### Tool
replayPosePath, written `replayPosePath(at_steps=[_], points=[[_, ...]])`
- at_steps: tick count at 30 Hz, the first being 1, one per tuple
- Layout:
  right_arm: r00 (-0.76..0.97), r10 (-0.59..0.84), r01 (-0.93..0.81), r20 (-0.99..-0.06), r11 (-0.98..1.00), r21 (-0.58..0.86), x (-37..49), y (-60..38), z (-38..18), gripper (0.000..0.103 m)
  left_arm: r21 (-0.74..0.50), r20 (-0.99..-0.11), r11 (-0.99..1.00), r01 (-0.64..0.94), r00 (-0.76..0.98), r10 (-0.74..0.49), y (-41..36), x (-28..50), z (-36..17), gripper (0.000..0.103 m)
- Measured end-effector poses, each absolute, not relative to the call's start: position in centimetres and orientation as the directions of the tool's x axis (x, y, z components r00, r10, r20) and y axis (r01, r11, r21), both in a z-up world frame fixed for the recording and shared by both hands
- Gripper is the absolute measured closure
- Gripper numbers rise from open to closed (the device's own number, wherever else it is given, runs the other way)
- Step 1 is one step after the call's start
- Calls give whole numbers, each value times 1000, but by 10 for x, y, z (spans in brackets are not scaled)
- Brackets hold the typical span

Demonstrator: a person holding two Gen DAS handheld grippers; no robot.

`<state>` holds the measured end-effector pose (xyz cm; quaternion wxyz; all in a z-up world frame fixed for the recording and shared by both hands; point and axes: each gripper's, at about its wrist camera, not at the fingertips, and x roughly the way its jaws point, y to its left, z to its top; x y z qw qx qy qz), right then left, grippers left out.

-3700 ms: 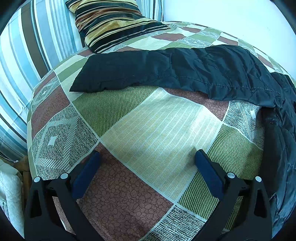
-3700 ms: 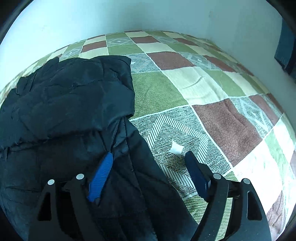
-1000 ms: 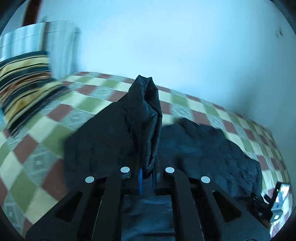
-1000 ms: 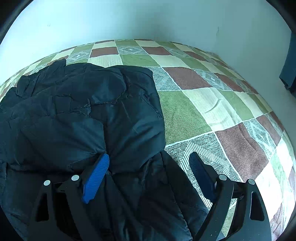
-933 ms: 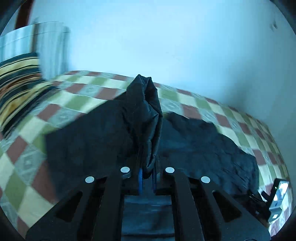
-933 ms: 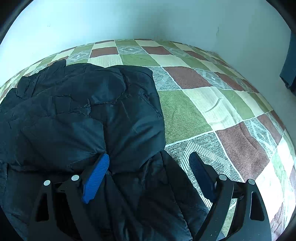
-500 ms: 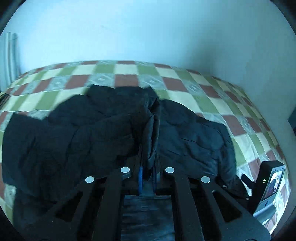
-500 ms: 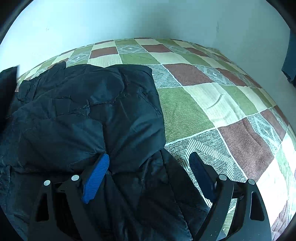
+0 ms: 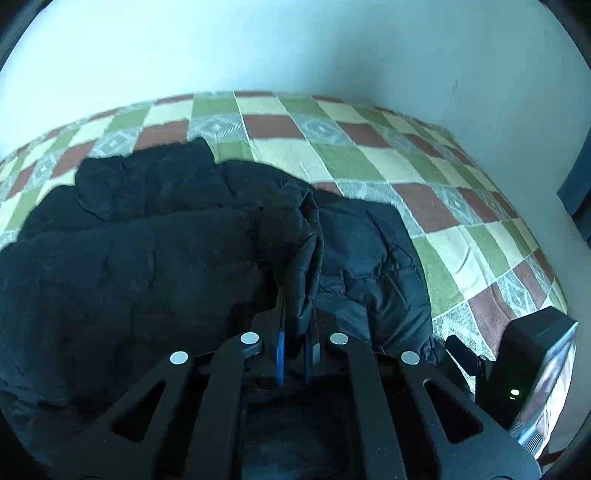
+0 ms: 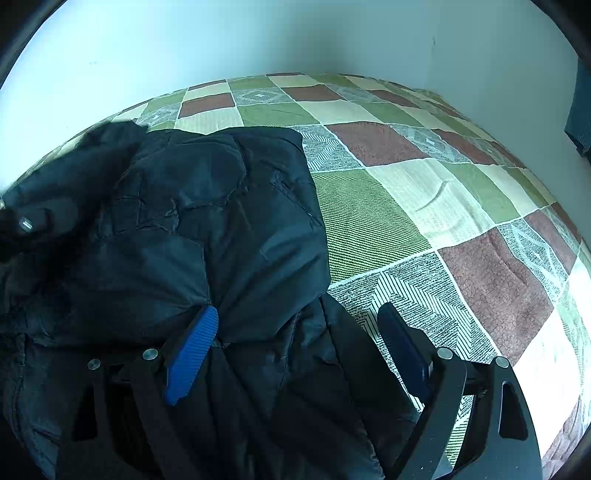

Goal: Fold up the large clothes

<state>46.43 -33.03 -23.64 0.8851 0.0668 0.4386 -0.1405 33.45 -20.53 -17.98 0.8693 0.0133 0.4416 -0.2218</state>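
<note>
Checkered green, cream and brown patchwork bedspread [image 10: 406,206] filling mid-frame; plain pale wall [image 10: 258,33] running across the top; dark hanging cloth [image 10: 580,110] showing at right edge.

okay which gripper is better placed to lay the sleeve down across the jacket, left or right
Left. The left gripper is shut on a fold of the black jacket, above its body. The right gripper is open, holding nothing, over the jacket's edge.

Two close wrist views over the bed [image 9: 373,158] (shared: dark jacket [image 10: 229,229], wall)
</note>
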Motion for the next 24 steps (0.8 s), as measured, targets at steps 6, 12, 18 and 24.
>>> replayPosePath(at_steps=[6,12,18,24], points=[[575,-191,307,-796,952,-6,464,-330,-236,16,-159,-801,906,391,485,-350,-211,337,-203,96],[574,-193,307,-795,952,-10,464,-330,-237,16,-109,-808,907,406,495,-319,-218,334,-211,95],[575,-197,308,-794,951,-13,463,-330,-236,16,-166,-798,894,416,477,-369,-212,327,-199,70],[576,-165,308,-801,951,26,462,-335,-236,16,-209,-746,877,433,510,-429,-173,297,-159,42]])
